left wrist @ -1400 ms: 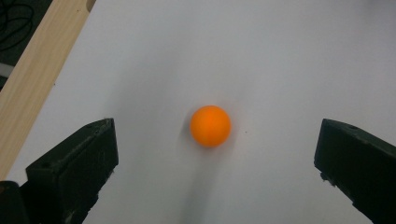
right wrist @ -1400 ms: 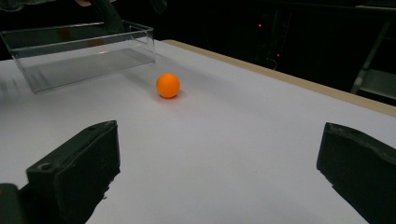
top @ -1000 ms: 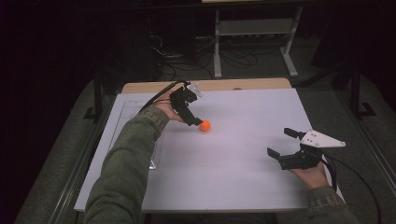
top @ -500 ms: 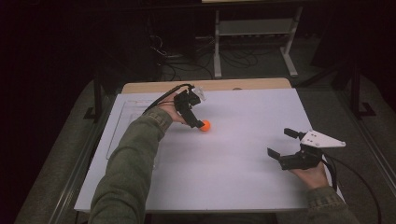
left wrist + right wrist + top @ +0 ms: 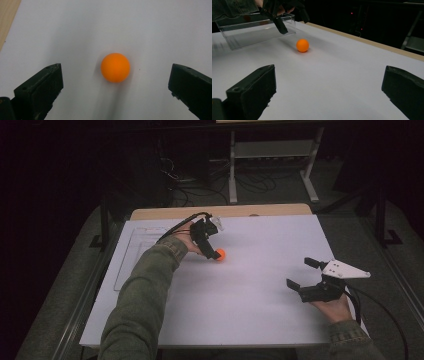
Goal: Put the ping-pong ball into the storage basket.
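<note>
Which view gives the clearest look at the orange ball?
The left gripper view: the ball sits large and centred between the open jaws. The right gripper view shows it smaller, farther off; in the high view it is tiny, beside the left gripper.

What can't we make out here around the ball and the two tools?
- Orange ball, left gripper view: whether it touches the white table; its underside is hidden and the shadow is blurred.
- Left tool, high view: the gap to the ball is too small to judge.
- Clear tray, right gripper view: its left end is covered by a sleeve.
</note>
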Action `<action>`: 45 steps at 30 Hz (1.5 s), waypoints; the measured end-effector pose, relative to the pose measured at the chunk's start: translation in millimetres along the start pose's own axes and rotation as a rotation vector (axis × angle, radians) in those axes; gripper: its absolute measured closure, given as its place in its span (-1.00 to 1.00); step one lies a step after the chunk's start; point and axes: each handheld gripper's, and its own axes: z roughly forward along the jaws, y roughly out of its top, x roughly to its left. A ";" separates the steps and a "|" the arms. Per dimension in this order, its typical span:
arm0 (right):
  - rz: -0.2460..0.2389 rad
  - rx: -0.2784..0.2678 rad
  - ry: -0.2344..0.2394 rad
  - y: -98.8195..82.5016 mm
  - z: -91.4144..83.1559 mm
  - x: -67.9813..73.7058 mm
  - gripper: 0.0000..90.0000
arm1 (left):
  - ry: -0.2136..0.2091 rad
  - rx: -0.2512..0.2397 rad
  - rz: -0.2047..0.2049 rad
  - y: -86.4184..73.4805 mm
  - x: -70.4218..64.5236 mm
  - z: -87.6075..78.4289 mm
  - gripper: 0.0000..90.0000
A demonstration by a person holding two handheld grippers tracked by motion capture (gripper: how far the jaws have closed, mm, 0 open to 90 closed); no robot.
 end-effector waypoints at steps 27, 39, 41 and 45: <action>-0.001 0.000 0.004 -0.3 -0.3 0.1 -1.00 | -0.030 0.026 0.010 -0.1 0.1 24.4 -1.00; -0.001 0.002 0.005 -0.6 0.2 0.2 -1.00 | -0.029 0.023 -0.004 -1.8 1.7 28.4 -1.00; -0.001 0.002 0.005 -0.6 0.2 0.2 -1.00 | -0.028 0.031 0.002 -2.0 2.3 29.5 -1.00; -0.001 0.003 0.005 -0.6 0.0 0.0 -1.00 | -0.028 0.034 -0.005 -3.0 2.6 32.6 -1.00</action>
